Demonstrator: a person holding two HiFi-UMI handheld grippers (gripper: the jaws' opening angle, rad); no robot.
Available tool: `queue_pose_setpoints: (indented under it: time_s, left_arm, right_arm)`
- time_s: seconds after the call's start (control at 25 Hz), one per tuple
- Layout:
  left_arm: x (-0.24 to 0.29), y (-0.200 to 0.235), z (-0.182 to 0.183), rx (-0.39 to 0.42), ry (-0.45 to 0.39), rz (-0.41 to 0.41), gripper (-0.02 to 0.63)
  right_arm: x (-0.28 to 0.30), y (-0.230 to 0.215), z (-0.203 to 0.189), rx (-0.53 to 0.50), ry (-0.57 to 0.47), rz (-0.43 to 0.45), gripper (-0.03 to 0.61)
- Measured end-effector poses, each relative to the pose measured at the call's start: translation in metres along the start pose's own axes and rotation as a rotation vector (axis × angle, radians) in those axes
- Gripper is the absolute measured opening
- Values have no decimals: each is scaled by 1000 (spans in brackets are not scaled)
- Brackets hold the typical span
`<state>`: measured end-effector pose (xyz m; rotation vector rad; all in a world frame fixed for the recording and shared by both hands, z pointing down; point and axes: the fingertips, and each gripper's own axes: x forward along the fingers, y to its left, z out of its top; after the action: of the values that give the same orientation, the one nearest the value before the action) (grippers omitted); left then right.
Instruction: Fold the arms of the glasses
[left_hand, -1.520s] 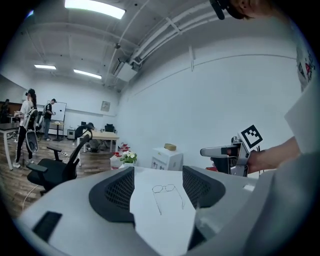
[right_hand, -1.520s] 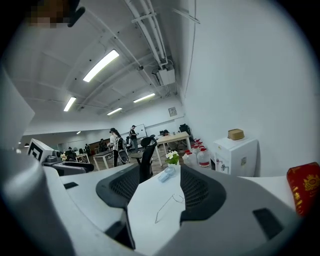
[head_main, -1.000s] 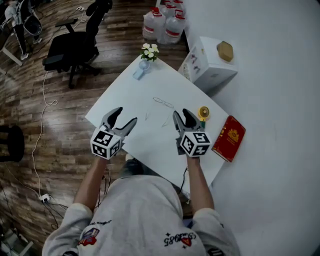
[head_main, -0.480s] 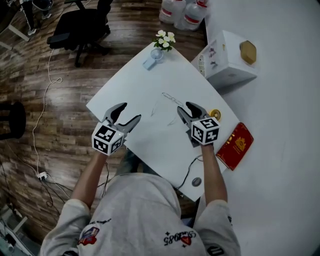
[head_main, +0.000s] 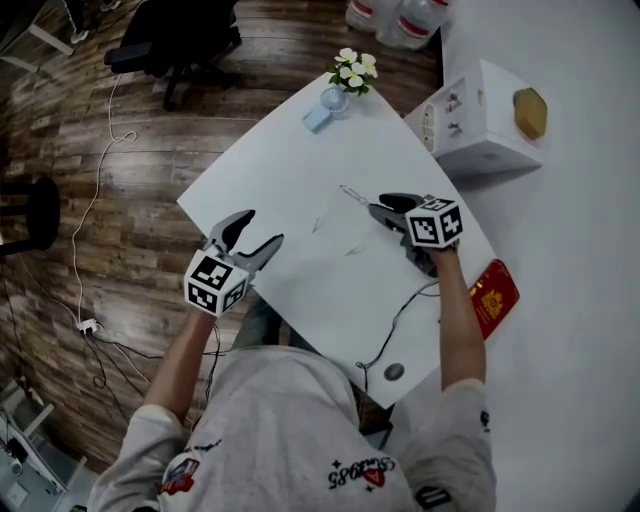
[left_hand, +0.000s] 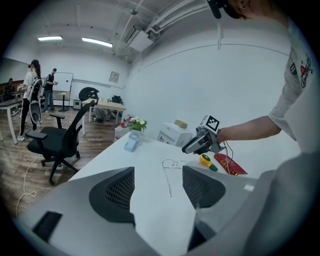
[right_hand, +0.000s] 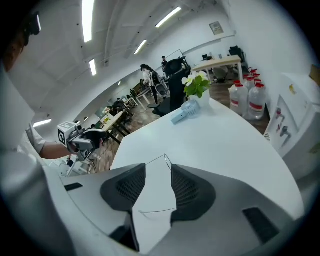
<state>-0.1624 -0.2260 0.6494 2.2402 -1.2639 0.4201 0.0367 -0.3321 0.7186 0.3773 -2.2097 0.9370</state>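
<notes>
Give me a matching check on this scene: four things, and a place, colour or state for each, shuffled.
1 glasses
2 book
3 flowers
4 box

a red
b at the table's far corner
c arms unfolded
d white, gold hexagonal thing on top

Pairs: 1-c; 2-a; 3-b; 4-d

Vase of flowers (head_main: 353, 72) at worktop (head_main: 290, 190) far corner; white box (head_main: 482, 122) just off worktop right corner; red book (head_main: 492, 297) beside worktop right edge; black chair (head_main: 180, 40) well beyond worktop left edge.
</notes>
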Motion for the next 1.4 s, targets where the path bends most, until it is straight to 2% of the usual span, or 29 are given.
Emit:
queue_pose_setpoints:
  time_s: [0.28, 0.48, 0.72, 0.88, 1.08, 1.28, 1.4]
  left_arm:
    - [9, 6, -12, -32, 6, 16, 296]
    - [11, 5, -28, -59, 22, 20, 293]
    - [10, 8, -45, -93, 43, 27, 293]
    - [9, 11, -53, -107, 53, 34, 293]
    - [7, 16, -57, -119, 55, 41, 293]
    - [8, 16, -58, -122, 54, 35, 293]
    - [8, 12, -57, -119, 53, 28, 293]
  right_arm:
    - [30, -19, -2, 28, 160, 127, 150]
    - [46, -33, -13, 110, 254, 203, 141]
    - [58, -42, -7, 205, 279, 269, 126]
    - [67, -43, -13, 214, 345, 299, 100]
    - [70, -37, -14, 257, 368, 350, 51]
    - [72, -30, -21, 278, 378, 379, 43]
    - [73, -18, -30, 290, 375, 426, 41]
